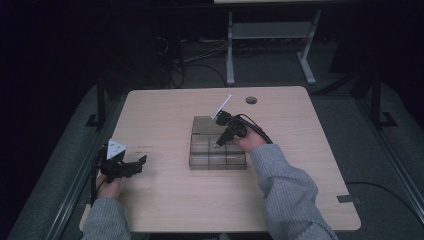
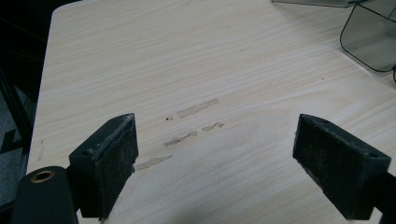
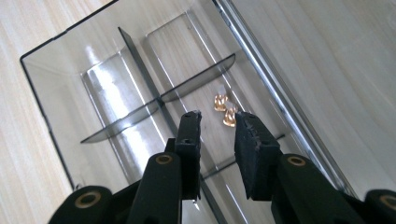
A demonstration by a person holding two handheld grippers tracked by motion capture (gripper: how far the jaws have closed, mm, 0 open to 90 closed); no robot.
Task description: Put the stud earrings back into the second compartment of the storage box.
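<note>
On table (image 1: 165,200), mid-way, nearer far edge: clear divided organizer box (image 1: 217,150). Inside one compartment, by the long wall: two small copper-coloured pieces (image 3: 225,110). Right gripper (image 3: 218,122) poised just above, jaws slightly parted, empty. Best lowered straight, clear of dividers, then closed gently. Left gripper (image 2: 215,154) spread wide, idle near left edge.

The left hand-held gripper (image 1: 131,165) sits low at the person's left with its jaws spread wide, while the right hand-held gripper (image 1: 218,145), on an outstretched grey-sleeved forearm (image 1: 280,185), tilts downward with its jaws narrowly parted and gripping nothing.
</note>
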